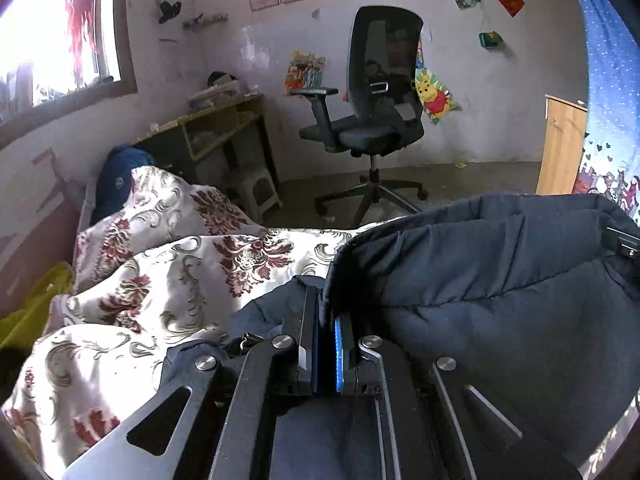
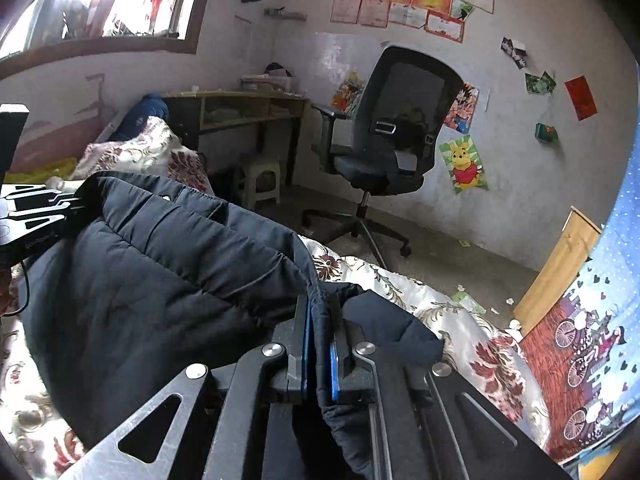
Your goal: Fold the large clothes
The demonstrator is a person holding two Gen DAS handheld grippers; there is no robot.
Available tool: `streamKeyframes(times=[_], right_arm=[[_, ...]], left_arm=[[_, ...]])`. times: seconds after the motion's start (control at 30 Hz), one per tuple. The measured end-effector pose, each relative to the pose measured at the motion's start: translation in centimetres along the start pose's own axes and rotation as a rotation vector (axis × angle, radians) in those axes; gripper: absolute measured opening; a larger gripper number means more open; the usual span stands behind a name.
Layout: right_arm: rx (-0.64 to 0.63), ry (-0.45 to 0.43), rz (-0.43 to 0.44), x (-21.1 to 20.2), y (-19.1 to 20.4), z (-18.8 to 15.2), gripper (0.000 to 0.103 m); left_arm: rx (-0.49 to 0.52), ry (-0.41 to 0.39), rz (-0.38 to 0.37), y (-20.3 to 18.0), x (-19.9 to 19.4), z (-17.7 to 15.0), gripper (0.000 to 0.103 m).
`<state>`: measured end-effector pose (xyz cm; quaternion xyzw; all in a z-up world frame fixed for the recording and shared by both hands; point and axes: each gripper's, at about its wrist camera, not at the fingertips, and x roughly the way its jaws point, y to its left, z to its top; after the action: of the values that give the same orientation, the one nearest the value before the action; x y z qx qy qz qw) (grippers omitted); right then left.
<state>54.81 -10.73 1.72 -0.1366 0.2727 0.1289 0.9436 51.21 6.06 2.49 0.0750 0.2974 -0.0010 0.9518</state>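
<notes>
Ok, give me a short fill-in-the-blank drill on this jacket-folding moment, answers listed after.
1. The left gripper and the right gripper are both shut on the dark navy ____.
2. The jacket lies on a quilt printed with ____ floral patterns.
3. The poster on the wall beside the office chair shows a yellow ____.
4. Under the wooden desk stands a small plastic ____.

Answers: jacket; red; bear; stool

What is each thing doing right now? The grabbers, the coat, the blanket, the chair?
Left gripper: shut on the coat's edge.
Right gripper: shut on the coat's edge.
Coat: dark, puffy, held up between both grippers, draping over the blanket.
Blanket: flowery, rumpled.
Chair: upright, nobody sitting.
</notes>
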Motion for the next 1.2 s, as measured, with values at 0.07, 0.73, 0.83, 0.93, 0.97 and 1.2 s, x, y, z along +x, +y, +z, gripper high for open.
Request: streamKeyframes(times=[0.07,0.73,0.83,0.93,0.97,1.2], right_arm=[[-0.001,0.009,0.001,1.4,-0.1,0.0,0.007],[0.103,0.048,0.042,8.1,-1.4,-1.1,0.011],[0.121,0.036,0.046,7.9,-1.8,-1.0,0.011],[0.128,0.031,0.048,7.5,-2.0,-1.0,0.012],[0.131,0.028,0.043,7.3,-2.2,-0.9,0.016],[0.171,-0.047,0.027,4.4,-3.6,-0.7,0.07]], left_arm=[[-0.008,0.014,-0.001,0.1,1.5,0.0,0.005],[0.002,0.063,0.002,-0.8,6.4,-0.6,0.005],[0.002,0.064,0.003,-0.9,6.5,-0.7,0.006],[-0.006,0.069,0.001,-0.8,6.5,-0.6,0.009],[-0.012,0.069,0.0,-0.7,6.4,-0.6,0.011],[-0.056,-0.018,-0.059,-0.2,3.9,-0.1,0.071]])
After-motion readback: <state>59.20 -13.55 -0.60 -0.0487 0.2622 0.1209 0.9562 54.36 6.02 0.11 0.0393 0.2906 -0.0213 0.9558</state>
